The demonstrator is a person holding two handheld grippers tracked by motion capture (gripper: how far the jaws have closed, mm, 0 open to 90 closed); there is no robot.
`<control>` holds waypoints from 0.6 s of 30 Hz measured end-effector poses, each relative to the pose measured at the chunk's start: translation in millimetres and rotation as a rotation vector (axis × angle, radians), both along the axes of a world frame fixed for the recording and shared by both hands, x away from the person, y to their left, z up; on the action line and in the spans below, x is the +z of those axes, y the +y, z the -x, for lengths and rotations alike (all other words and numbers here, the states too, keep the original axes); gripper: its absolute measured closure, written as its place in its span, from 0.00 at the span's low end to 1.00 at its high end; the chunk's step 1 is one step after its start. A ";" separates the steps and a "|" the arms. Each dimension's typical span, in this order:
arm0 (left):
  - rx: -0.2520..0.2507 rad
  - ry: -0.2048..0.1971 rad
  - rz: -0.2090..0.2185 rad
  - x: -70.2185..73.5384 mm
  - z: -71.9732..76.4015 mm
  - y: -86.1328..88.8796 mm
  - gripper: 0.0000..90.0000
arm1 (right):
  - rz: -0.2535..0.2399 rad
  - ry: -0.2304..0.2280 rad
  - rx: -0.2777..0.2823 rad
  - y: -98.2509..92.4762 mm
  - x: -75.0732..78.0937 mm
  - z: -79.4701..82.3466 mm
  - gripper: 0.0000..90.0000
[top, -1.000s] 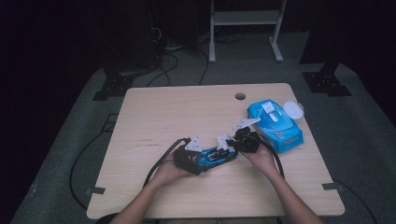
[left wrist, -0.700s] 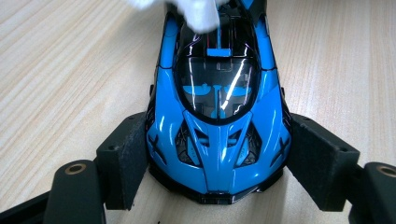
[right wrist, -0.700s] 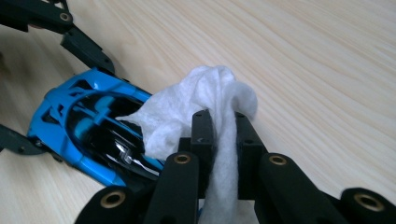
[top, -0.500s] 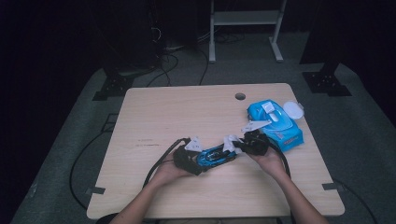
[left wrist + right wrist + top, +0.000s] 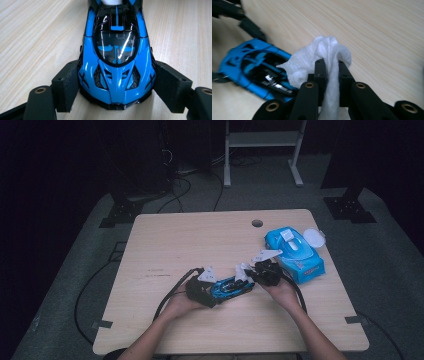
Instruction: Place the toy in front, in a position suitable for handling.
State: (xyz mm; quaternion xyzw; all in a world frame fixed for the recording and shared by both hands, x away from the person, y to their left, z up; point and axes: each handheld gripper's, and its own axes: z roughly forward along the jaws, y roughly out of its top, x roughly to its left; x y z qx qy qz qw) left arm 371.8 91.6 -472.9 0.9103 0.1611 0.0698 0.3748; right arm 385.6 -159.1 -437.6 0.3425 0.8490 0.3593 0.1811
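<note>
Left gripper [image 5: 116, 100] fingers [image 5: 65, 85] clamped on glossy blue toy sports car [image 5: 117, 62], near the light wooden table [image 5: 165, 245] front edge; right gripper [image 5: 329, 67] fingers clenched on crumpled white wipe [image 5: 312, 62], touching car's rear.

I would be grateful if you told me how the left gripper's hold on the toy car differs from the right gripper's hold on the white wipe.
The left gripper has its jaws set wide, pads against the sides of the rigid blue toy car, which sits on the table. The right gripper has its jaws almost together, pinching the soft white wipe, which bunches above them. The car is glossy; the wipe is matte and crumpled. Both grippers are shut on something.
</note>
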 end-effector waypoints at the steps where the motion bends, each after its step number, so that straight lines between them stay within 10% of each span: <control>1: 0.000 0.001 0.000 0.0 0.0 0.1 0.29 | -0.004 0.000 -0.007 0.2 -1.0 -2.4 0.90; 18: 0.006 -0.002 0.007 -1.1 0.6 -0.7 0.29 | -0.015 0.050 -0.015 -24.2 -3.2 10.2 0.90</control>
